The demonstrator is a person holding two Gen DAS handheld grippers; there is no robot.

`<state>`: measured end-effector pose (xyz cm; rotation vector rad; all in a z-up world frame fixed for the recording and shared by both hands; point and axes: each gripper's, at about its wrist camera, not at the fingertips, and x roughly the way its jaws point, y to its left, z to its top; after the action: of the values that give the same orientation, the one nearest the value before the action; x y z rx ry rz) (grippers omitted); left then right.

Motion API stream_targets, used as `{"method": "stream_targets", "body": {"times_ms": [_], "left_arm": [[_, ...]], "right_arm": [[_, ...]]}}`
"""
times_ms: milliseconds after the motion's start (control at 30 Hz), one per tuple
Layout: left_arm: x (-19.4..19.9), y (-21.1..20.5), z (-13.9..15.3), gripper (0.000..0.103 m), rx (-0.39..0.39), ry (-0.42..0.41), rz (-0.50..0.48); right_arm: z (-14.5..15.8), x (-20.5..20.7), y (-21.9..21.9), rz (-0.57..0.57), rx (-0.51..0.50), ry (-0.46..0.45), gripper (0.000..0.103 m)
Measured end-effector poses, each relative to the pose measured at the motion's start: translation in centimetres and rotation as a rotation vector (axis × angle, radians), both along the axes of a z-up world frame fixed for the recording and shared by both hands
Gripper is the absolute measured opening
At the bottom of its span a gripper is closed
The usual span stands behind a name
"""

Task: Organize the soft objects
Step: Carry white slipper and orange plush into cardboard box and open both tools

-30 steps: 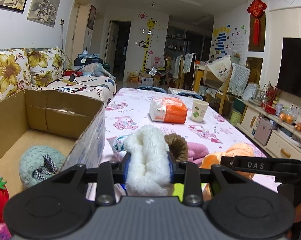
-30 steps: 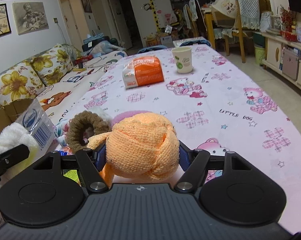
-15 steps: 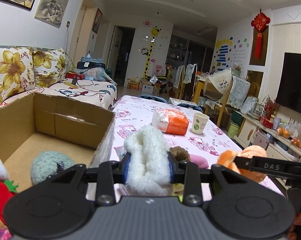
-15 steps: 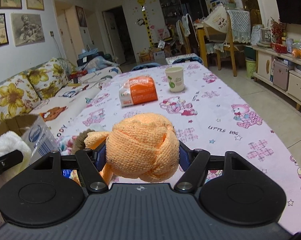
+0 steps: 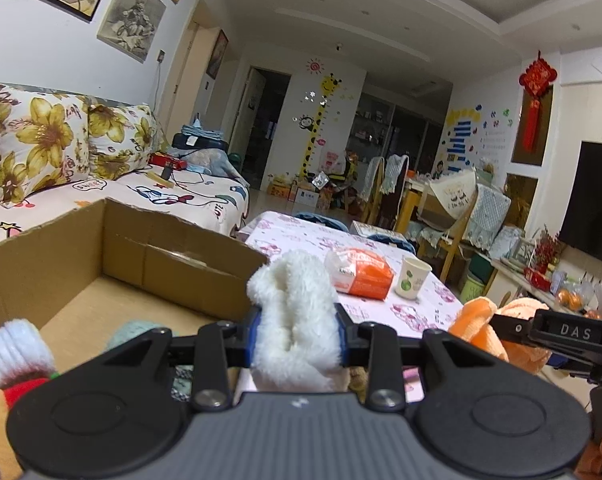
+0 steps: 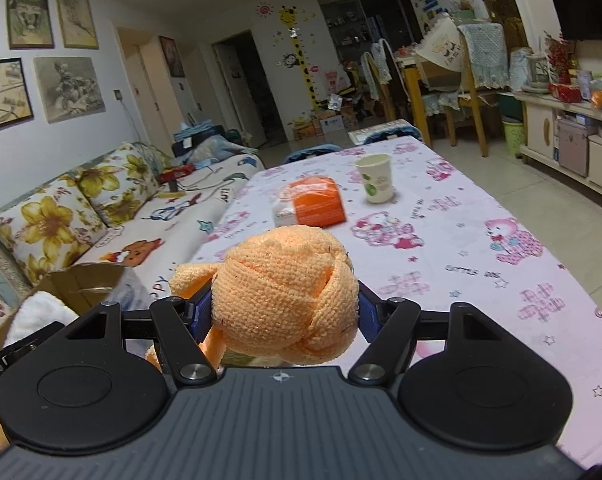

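My left gripper [image 5: 297, 336] is shut on a white fluffy soft toy [image 5: 295, 312] and holds it raised beside the right wall of an open cardboard box [image 5: 173, 256]. Inside the box lie a teal knitted piece [image 5: 131, 330], a white ribbed piece [image 5: 13, 344] and a red one [image 5: 25, 386]. My right gripper [image 6: 285, 316] is shut on an orange knitted ball [image 6: 287, 300], held above the table. That ball also shows at the right of the left wrist view [image 5: 481, 328]. The white toy [image 6: 41, 312] and the box [image 6: 85, 280] show at the left of the right wrist view.
The table [image 6: 481, 240] has a pink cartoon cloth. On it stand an orange and white packet [image 6: 313, 202] and a paper cup [image 6: 375, 178]. A floral sofa [image 5: 61, 152] is on the left. Chairs [image 6: 453, 80] and a low cabinet [image 6: 569, 136] are at the far right.
Both grippers have risen with their toys. The view over the box and table is higher, and the loose soft items on the table near me have dropped out of sight.
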<state>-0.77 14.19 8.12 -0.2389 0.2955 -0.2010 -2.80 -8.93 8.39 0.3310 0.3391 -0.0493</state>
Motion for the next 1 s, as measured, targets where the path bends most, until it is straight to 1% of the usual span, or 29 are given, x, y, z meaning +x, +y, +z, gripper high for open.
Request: {"method": "stream_targets", "body": {"times_ms": [233, 467, 600, 733, 867, 1000], "left_arm": [[-0.4, 2.0, 0.5, 0.034, -0.046, -0.03, 0.046], [-0.2, 5.0, 0.4, 0.036, -0.092, -0.033, 0.15], [0.0, 6.7, 0.1, 0.036, -0.115, -0.016, 0.219], [0.6, 8.1, -0.3, 0.037, -0.137, 0.017, 0.279], [0.8, 8.9, -0.7, 0.038, -0.184, 0.058, 0.299], [0.6, 8.9, -0.8, 0.043, -0.19, 0.068, 0.312]], "right_arm": [[0.8, 0.5, 2.2, 0.074, -0.008, -0.026, 0.086], [1.7, 2.2, 4.6, 0.175, -0.024, -0.04, 0.087], [2.2, 3.3, 6.1, 0.236, -0.05, -0.048, 0.088], [2.8, 5.0, 7.9, 0.285, -0.091, -0.061, 0.088], [2.9, 6.7, 9.2, 0.323, -0.131, -0.059, 0.089], [2.4, 7.7, 10.0, 0.344, -0.188, -0.046, 0.092]]}}
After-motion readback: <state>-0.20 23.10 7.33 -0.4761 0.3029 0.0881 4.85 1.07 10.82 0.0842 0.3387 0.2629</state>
